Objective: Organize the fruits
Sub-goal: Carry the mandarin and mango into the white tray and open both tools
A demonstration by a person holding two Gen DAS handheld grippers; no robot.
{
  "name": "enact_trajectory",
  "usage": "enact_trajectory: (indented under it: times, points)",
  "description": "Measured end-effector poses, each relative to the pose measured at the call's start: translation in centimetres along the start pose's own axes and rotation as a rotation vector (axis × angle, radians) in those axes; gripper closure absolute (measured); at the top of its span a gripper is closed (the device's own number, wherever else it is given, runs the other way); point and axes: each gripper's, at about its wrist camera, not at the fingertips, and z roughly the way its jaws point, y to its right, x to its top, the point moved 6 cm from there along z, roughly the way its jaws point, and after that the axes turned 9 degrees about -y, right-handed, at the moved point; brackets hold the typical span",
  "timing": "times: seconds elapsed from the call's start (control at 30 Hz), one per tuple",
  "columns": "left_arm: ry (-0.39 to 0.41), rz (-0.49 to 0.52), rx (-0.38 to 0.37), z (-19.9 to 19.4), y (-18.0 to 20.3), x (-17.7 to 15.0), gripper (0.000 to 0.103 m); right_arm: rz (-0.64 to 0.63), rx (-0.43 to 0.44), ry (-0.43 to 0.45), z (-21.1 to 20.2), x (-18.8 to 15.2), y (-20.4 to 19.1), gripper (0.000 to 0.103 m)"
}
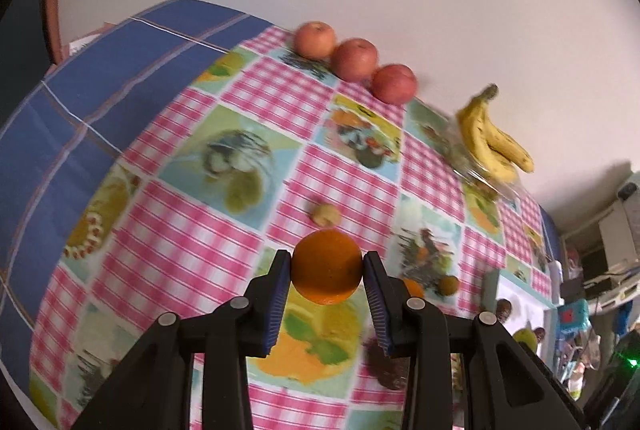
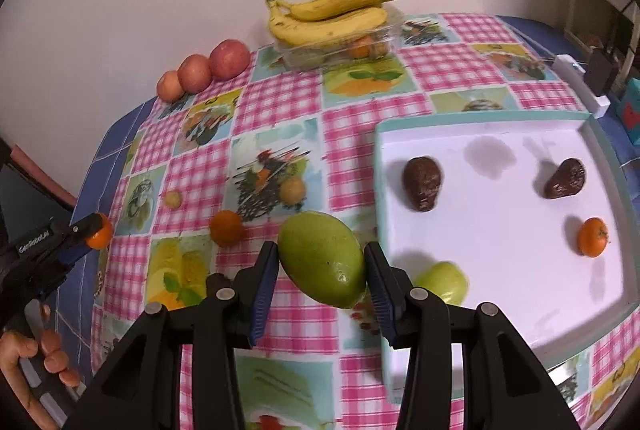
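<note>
My left gripper [image 1: 326, 268] is shut on an orange [image 1: 326, 272] and holds it above the checked tablecloth; it also shows in the right wrist view [image 2: 98, 230] at the far left. My right gripper [image 2: 322, 270] is shut on a green mango [image 2: 322, 264], held just left of the white tray [image 2: 600, 310]. The tray holds two dark avocados [image 2: 422, 182] [image 2: 566, 178], a small orange [image 2: 593, 237] and a green fruit [image 2: 444, 282]. Another orange [image 2: 227, 228] and two small yellowish fruits [image 2: 293, 190] [image 2: 173, 199] lie on the cloth.
Three red apples [image 1: 356, 60] line the wall at the table's far edge. A banana bunch [image 2: 332, 14] rests on a clear plastic box [image 2: 304, 56] with an orange inside. A white box [image 2: 580, 78] and clutter sit beyond the right table edge.
</note>
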Motion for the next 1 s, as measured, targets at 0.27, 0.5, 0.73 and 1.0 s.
enact_trajectory:
  times: [0.27,0.5,0.73,1.0]
  points:
    - [-0.042,0.07,-0.02,1.4,4.6,-1.8,0.064,0.058,-0.039,0.032,-1.2,1.0,4.7,0.057]
    - [-0.086,0.215,-0.034,2.7,10.8,-4.5,0.064,0.174,-0.093,0.043,-2.2,1.4,11.2,0.057]
    - [-0.137,0.359,-0.07,3.6,16.9,-8.4,0.064,0.291,-0.158,0.056,-3.7,0.8,17.6,0.057]
    - [-0.206,0.525,-0.057,5.3,22.1,-14.2,0.064,0.331,-0.17,0.074,-5.1,0.1,20.4,0.057]
